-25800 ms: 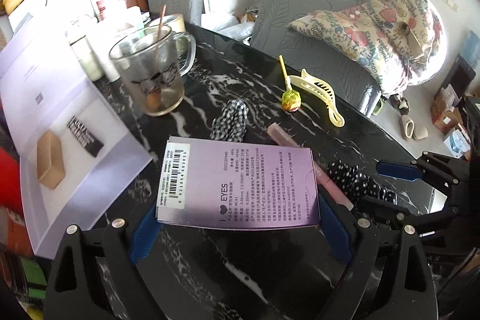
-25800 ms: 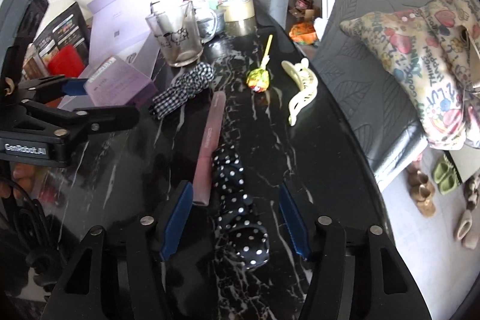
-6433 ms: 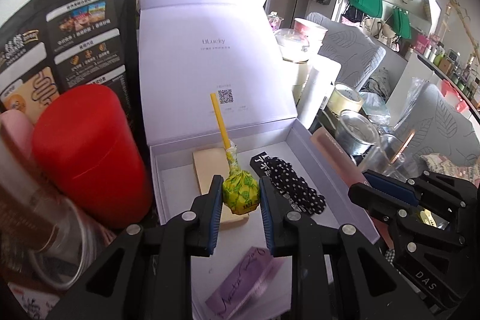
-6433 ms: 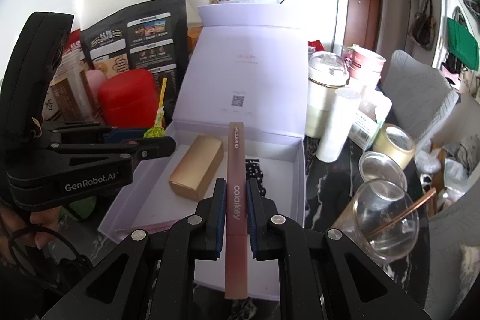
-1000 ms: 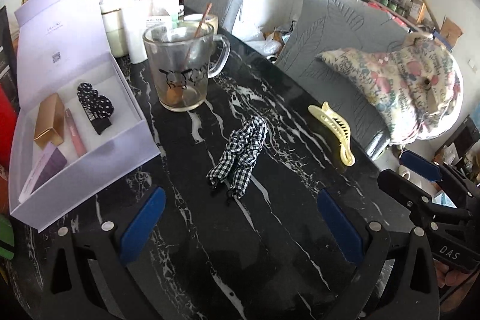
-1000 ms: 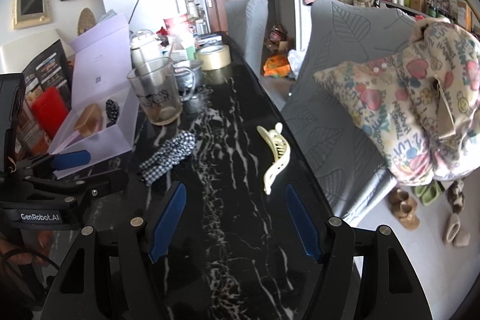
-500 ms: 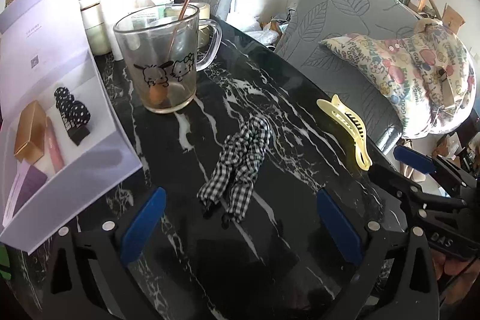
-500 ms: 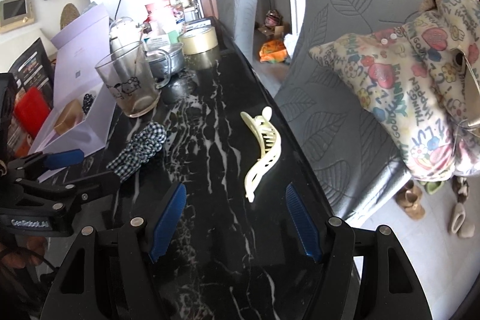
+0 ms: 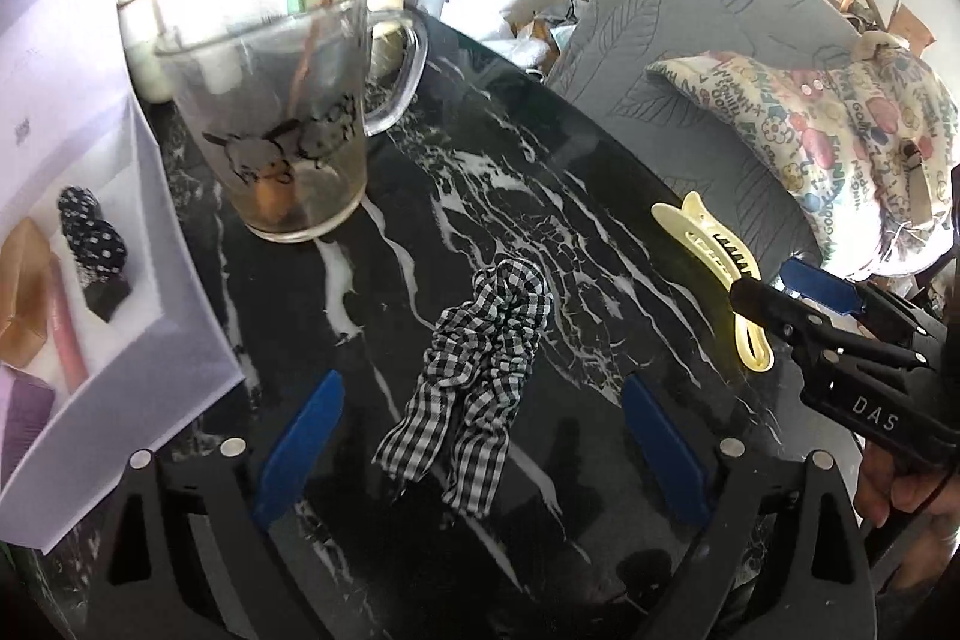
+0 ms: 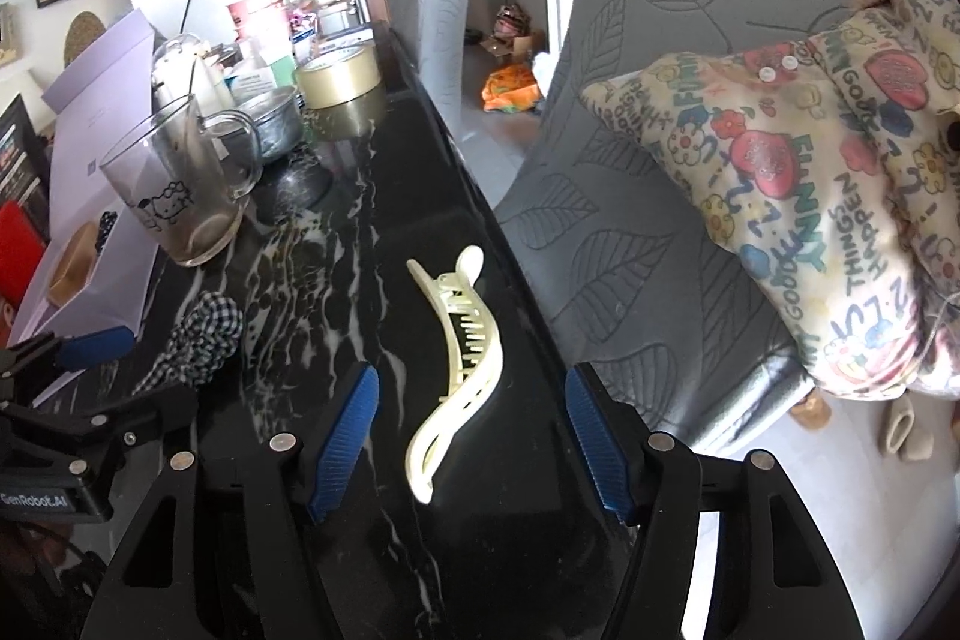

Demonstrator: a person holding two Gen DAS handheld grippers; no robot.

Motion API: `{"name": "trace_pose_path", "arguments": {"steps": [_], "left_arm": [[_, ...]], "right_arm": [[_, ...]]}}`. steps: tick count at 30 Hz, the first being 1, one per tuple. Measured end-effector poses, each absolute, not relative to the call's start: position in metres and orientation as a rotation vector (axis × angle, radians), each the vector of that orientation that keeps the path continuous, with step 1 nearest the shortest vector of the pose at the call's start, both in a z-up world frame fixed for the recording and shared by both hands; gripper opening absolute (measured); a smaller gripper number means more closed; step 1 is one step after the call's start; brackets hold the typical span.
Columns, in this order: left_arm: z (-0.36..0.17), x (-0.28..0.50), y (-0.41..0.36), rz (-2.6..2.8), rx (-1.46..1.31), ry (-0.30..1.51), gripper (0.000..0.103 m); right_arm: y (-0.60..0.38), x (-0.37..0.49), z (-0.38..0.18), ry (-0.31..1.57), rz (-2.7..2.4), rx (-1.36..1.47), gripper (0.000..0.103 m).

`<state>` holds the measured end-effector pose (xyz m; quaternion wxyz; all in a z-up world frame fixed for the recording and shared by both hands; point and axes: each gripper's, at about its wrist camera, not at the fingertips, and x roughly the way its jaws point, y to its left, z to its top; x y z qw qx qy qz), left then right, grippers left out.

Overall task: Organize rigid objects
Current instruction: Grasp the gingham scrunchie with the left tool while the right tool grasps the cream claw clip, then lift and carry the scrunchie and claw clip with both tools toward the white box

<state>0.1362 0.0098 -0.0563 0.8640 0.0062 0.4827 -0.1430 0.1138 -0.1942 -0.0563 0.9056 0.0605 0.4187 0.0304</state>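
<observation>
Closing in for the pick-up step, the left gripper [image 9: 480, 436] narrows around the checked scrunchie [image 9: 480, 340] lying untouched between its jaws, while the right gripper [image 10: 468, 436] likewise narrows, unpressed, around the cream hair claw [image 10: 459, 370] at the scrunchie's three o'clock; next, both must seat lower before pinching.

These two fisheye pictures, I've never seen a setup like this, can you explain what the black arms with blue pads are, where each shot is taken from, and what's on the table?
No robot here: a person holds a hand-held two-finger gripper in each hand, with a camera on each looking along its fingers. One picture looks out from the left gripper, the other from the right gripper. On the black marble table lie a checked scrunchie and a cream hair claw clip, beside a glass mug and an open lilac box of small items. Neither gripper holds anything; both jaws are closing, the left around the scrunchie, the right around the clip, not yet touching.
</observation>
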Motion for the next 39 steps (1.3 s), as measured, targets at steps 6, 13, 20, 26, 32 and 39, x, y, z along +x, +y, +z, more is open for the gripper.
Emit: {"name": "trace_pose_path", "arguments": {"steps": [6,13,20,26,32,39], "left_arm": [[-0.065,0.147,0.005,-0.292,0.049,1.017,0.081],[-0.069,0.156,-0.002,-0.274,0.055,1.013,0.057],[-0.069,0.148,-0.003,-0.275,0.051,1.002,0.033],[-0.068,0.131,0.004,-0.276,0.030,1.015,0.033],[-0.067,0.101,0.013,-0.289,0.024,1.022,0.033],[-0.066,0.063,0.029,-0.286,0.011,1.026,0.033]], "right_arm": [[-0.190,0.133,-0.061,0.884,0.073,0.087,0.062],[-0.191,0.148,-0.068,0.907,0.118,0.122,0.038],[-0.185,0.145,-0.068,0.919,0.124,0.094,0.023],[-0.180,0.125,-0.067,0.927,0.126,0.087,0.023],[-0.169,0.094,-0.065,0.939,0.142,0.093,0.023],[-0.150,0.059,-0.064,0.948,0.166,0.087,0.023]]}}
